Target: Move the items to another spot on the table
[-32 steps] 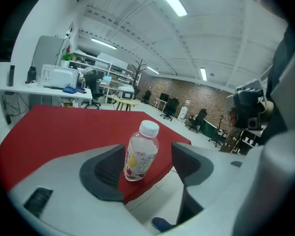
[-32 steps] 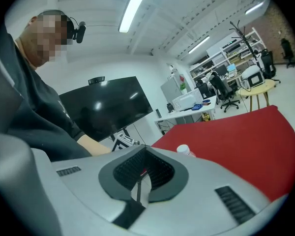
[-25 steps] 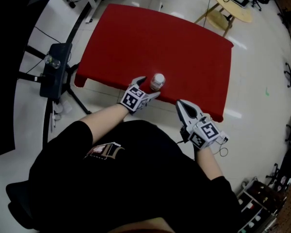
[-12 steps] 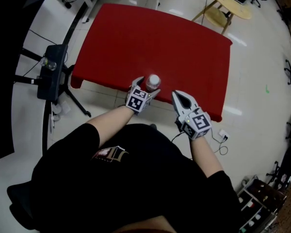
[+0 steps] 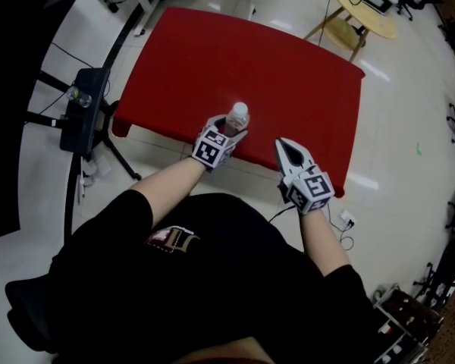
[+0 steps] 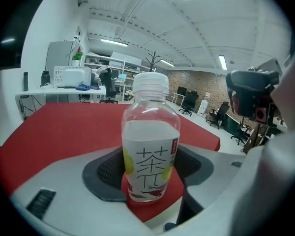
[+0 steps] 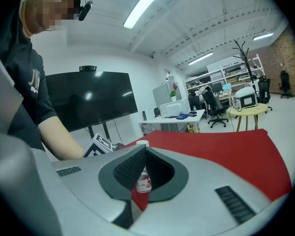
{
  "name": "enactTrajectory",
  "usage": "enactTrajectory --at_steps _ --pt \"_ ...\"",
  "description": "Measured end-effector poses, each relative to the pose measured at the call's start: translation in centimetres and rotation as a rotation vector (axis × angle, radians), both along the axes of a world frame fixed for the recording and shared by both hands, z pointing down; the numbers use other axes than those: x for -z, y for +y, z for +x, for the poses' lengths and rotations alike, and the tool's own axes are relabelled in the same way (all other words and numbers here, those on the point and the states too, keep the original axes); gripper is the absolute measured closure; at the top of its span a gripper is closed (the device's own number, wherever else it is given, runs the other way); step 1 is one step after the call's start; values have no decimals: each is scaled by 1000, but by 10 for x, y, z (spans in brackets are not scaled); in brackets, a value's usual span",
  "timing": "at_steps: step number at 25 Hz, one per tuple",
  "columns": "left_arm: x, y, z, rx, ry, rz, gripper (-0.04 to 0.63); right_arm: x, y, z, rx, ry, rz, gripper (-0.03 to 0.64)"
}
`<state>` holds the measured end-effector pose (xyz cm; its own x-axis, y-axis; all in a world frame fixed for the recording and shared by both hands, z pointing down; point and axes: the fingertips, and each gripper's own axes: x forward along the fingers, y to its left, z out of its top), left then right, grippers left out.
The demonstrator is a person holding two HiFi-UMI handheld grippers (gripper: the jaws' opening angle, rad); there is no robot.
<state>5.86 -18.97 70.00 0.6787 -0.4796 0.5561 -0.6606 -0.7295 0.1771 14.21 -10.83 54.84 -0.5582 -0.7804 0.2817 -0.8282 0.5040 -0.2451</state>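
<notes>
- the bottle (image 5: 237,117) stands upright on the red table (image 5: 250,59), close to its near edge and a little left of the middle.
- the left gripper (image 5: 227,131) reaches it from the near side. its jaws are closing with the bottle between them, and red cloth shows in a gap beside the right pad, so i judge the pads are not pressing yet.
- to grip well, keep the gripper level and centred so both pads meet the labelled body together. a pad landing first on one side could tip the bottle or nudge it along the edge.
- squeeze only until the bottle is firm; it looks like thin plastic and only partly filled, so it may flex or slip.
- lift straight up before carrying it. the far and right parts of the table look bare, so either would suit as a new spot.
- the right gripper (image 5: 286,147) hangs just off the near edge, right of the bottle, with its jaws together on nothing. it should stay clear of the lift.
- against a second ago, the left gripper has come forward. then its tips sat at the bottle's near-left side; now they reach round the bottle.
- the bottle itself seems to stand on the same spot by the near edge.
- the right gripper has barely shifted.
</notes>
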Motion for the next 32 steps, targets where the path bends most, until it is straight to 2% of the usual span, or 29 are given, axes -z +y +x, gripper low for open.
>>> enactTrajectory --at_steps 7,15,20,23,27,29,32 --pt "38 -37 14 79 50 79 299 5 -19 22 65 30 26 624" --pt "71 -87 34 98 89 150 299 10 -64 47 42 37 17 624" --pt "74 -140 16 108 131 154 299 -1 -109 41 7 65 9 624" --pt "67 -169 7 93 131 147 299 -11 -138 41 -28 69 -3 624" --pt "60 -197 17 53 117 135 299 -17 -161 59 -63 75 -16 624" --pt "59 -213 21 69 114 132 299 -21 -170 69 -64 72 -23 624" --pt "58 -239 23 144 132 134 299 -29 -184 84 -49 65 -35 624"
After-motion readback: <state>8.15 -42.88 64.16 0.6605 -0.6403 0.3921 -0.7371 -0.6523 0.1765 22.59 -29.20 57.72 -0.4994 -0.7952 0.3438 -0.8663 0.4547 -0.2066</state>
